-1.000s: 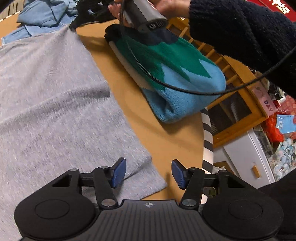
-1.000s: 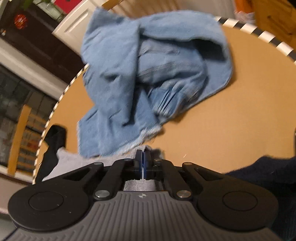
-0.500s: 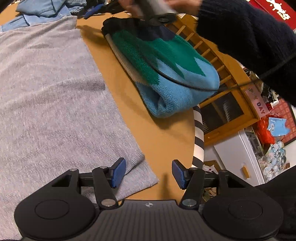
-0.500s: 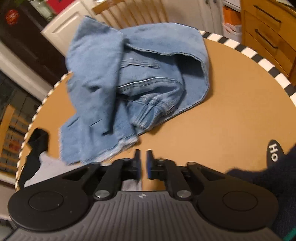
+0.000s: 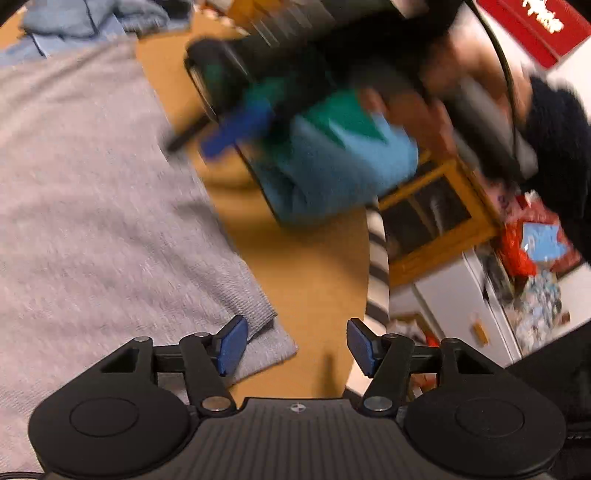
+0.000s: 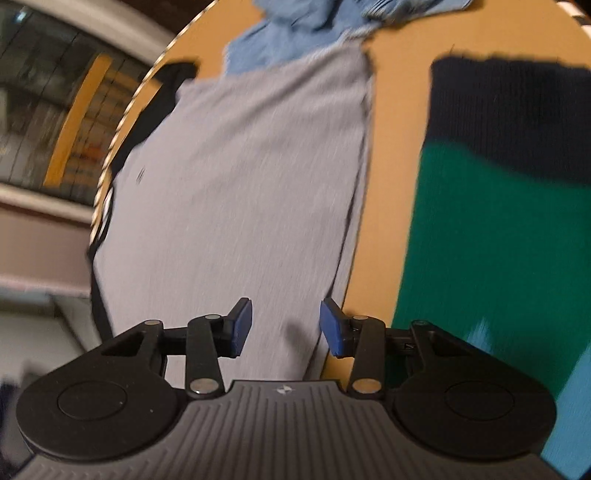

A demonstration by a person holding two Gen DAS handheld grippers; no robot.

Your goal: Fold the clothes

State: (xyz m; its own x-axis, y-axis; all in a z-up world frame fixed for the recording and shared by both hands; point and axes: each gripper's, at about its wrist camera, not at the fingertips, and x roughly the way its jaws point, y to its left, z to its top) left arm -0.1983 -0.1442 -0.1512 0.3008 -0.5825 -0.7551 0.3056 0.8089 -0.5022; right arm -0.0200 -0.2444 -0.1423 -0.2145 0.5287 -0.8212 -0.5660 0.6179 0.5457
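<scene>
A grey knit garment (image 5: 96, 206) lies spread flat on the round brown table (image 5: 306, 280); it also shows in the right wrist view (image 6: 243, 192). My left gripper (image 5: 293, 345) is open and empty just over the garment's near right corner. My right gripper (image 6: 286, 326) is open and empty above the garment's right edge; it also shows in the left wrist view (image 5: 236, 129), blurred, beside a folded green, blue and navy sweater (image 5: 332, 162).
The folded sweater (image 6: 495, 229) lies right of the grey garment. A crumpled blue denim garment (image 6: 295, 33) sits at the far end, with a black item (image 6: 155, 103) at the table's left rim. A wooden cabinet (image 5: 436, 221) stands beyond the striped table edge.
My right gripper has opened, let go of the grey garment's far corner and swung back toward the near side. My left gripper stays open by the near corner.
</scene>
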